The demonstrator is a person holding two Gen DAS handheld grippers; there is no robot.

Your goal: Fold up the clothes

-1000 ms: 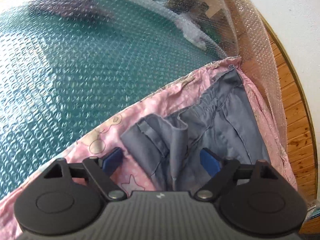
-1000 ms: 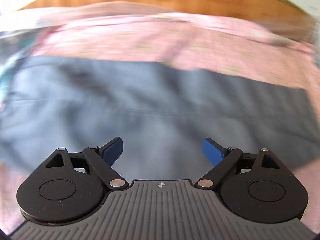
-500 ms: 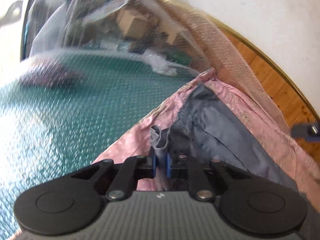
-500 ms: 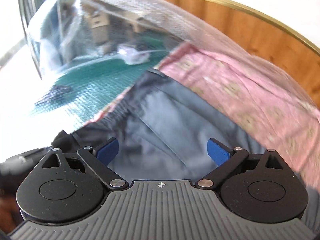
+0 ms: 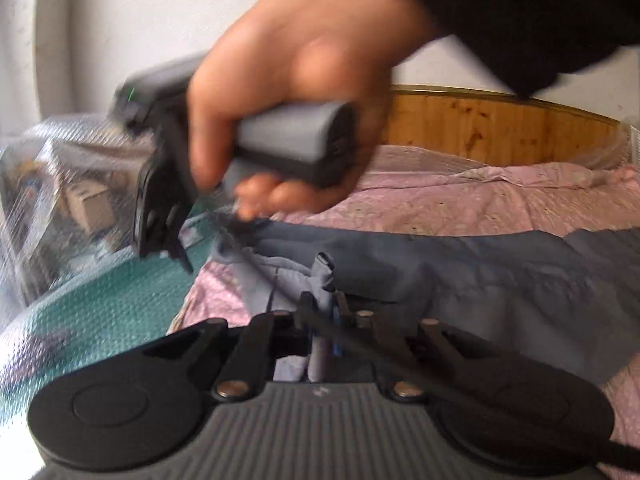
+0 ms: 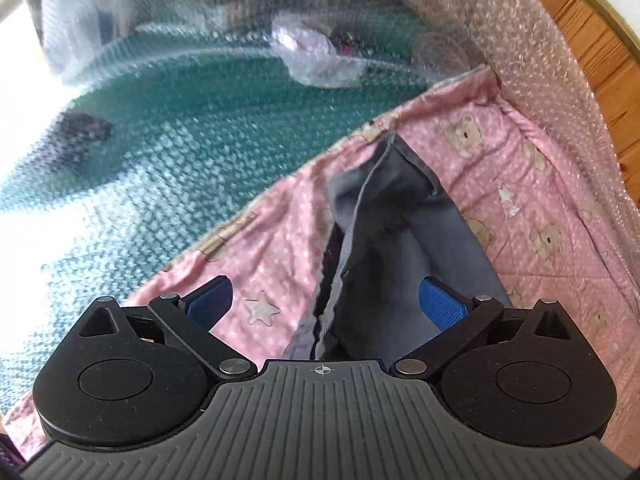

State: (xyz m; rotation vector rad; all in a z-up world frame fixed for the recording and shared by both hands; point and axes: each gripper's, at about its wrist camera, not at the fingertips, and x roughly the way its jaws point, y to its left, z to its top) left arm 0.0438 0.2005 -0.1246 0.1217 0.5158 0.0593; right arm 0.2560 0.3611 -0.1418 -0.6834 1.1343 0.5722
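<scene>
A grey garment [image 5: 480, 276] lies crumpled across a pink bear-print sheet [image 5: 480, 204]. My left gripper [image 5: 325, 320] is shut on a bunched fold of the grey garment at its left end. In the left wrist view a person's hand [image 5: 304, 80] holds the right gripper [image 5: 176, 256] just above that same end, blurred by motion. In the right wrist view my right gripper [image 6: 326, 304] stands open over a corner of the grey garment [image 6: 384, 240], with the cloth between its blue pads [image 6: 442, 304] but not pinched.
Bubble wrap [image 6: 180, 152] covers a green surface left of the pink sheet [image 6: 520, 184]. A wooden headboard [image 5: 500, 132] with a brass edge runs behind the bed. Boxes and clutter [image 5: 88, 204] show through the wrap at the far left.
My left gripper closed on the garment's fold and swung right, so the hand and right gripper came into view. The right gripper moved to the garment's corner, still open.
</scene>
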